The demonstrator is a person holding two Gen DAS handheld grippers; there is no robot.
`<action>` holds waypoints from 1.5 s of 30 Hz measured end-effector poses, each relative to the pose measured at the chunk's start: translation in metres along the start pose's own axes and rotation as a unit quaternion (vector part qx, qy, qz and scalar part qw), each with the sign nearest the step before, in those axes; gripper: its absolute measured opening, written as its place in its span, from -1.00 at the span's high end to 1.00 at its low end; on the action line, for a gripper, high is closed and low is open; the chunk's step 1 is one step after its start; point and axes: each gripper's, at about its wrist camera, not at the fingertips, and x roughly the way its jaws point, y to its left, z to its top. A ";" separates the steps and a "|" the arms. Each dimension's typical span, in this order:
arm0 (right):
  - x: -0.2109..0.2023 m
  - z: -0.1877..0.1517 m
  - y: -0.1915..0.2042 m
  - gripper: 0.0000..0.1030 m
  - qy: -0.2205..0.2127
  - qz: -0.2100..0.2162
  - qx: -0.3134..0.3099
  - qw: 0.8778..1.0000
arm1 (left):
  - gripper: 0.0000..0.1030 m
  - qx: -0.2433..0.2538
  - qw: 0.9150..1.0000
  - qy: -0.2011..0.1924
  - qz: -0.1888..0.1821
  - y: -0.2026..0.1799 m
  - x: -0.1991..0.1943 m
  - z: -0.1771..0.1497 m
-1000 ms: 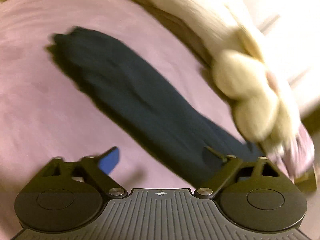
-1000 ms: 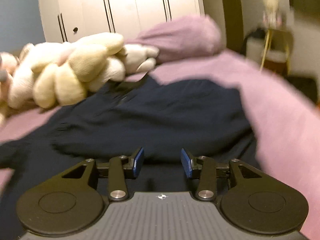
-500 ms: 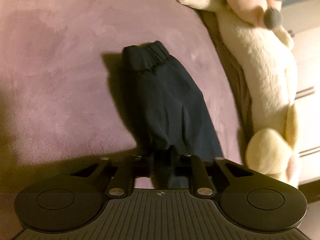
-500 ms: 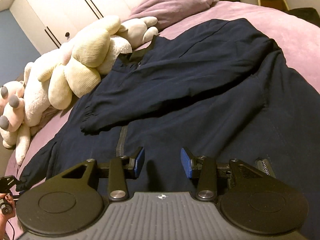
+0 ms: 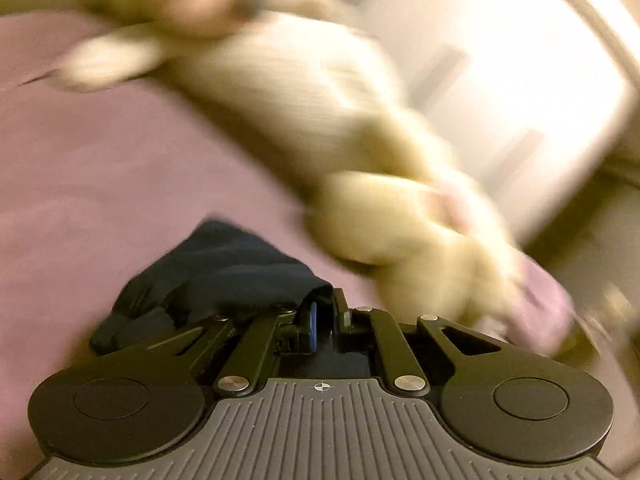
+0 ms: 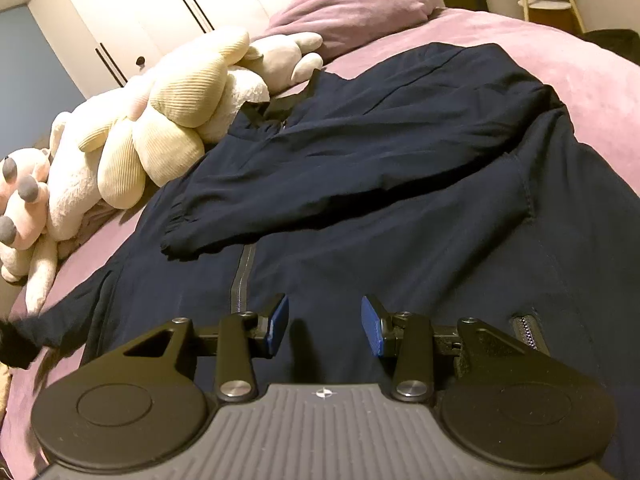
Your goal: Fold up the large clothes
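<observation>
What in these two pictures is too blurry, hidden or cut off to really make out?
- Left wrist view: the soft toys and wardrobe are smeared by motion blur.
- Left wrist view: most of the sleeve clamped in the left hand-held gripper is hidden under it.
- Right wrist view: the jacket hem is hidden behind the open right hand-held gripper.
- Right wrist view: the second sleeve end blurs at the left edge.

Home bedroom. Bed under soft mauve plush bedspread [image 6: 560, 80], matching mauve pillow [image 6: 352, 4] at head. Cream corduroy stuffed toys [image 6: 160, 128] piled alongside. White built-in wardrobe doors with slim black handles [image 6: 160, 4] behind.
</observation>
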 end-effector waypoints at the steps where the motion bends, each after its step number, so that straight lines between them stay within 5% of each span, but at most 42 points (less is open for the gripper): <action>1: -0.001 -0.001 0.001 0.22 0.000 -0.001 -0.002 1.000 | 0.83 0.022 0.999 0.015 -0.040 -0.028 0.002 -0.006; 5: -0.004 -0.004 0.002 0.22 0.003 0.005 0.006 1.000 | 0.66 0.136 0.981 0.075 -0.118 -0.132 0.026 -0.069; 7: -0.006 -0.005 0.002 0.22 0.006 0.006 0.007 1.000 | -0.30 0.171 0.972 0.107 -0.120 -0.164 0.045 -0.112; 9: -0.009 -0.006 0.001 0.22 0.010 0.008 0.005 1.000 | -0.64 0.166 0.971 0.134 -0.108 -0.177 0.057 -0.148; 13: -0.014 -0.003 -0.003 0.22 0.015 0.004 -0.001 1.000 | -0.78 0.123 0.979 0.138 -0.086 -0.162 0.055 -0.188; 16: -0.017 0.001 -0.006 0.22 0.010 0.004 -0.009 1.000 | -0.86 0.123 0.989 0.082 -0.001 -0.137 0.046 -0.198; 21: -0.003 0.014 -0.004 0.20 0.018 0.042 0.021 0.999 | -0.89 0.120 0.979 0.022 0.160 -0.096 0.044 -0.198; 23: 0.007 0.021 0.004 -0.06 0.023 0.078 0.045 0.996 | -1.00 0.104 0.975 0.002 0.199 -0.076 0.047 -0.202; 25: 0.024 0.026 0.017 -0.17 0.033 0.113 0.064 0.991 | -1.00 0.084 0.977 0.023 0.195 -0.055 0.058 -0.210; 27: 0.044 0.033 0.035 -0.17 0.043 0.122 0.067 0.989 | -1.00 0.063 0.983 0.004 0.170 -0.043 0.054 -0.211; 32: 0.090 0.059 0.056 -0.18 0.068 0.138 0.092 0.984 | -1.00 0.063 0.984 -0.008 0.164 -0.038 0.055 -0.211; 39: 0.126 0.048 0.063 -0.14 0.108 0.143 0.131 0.975 | -1.00 0.060 0.986 -0.009 0.159 -0.042 0.051 -0.220; 45: 0.128 0.054 0.071 0.67 0.114 0.158 0.136 0.971 | -1.00 0.057 0.986 -0.009 0.155 -0.040 0.046 -0.222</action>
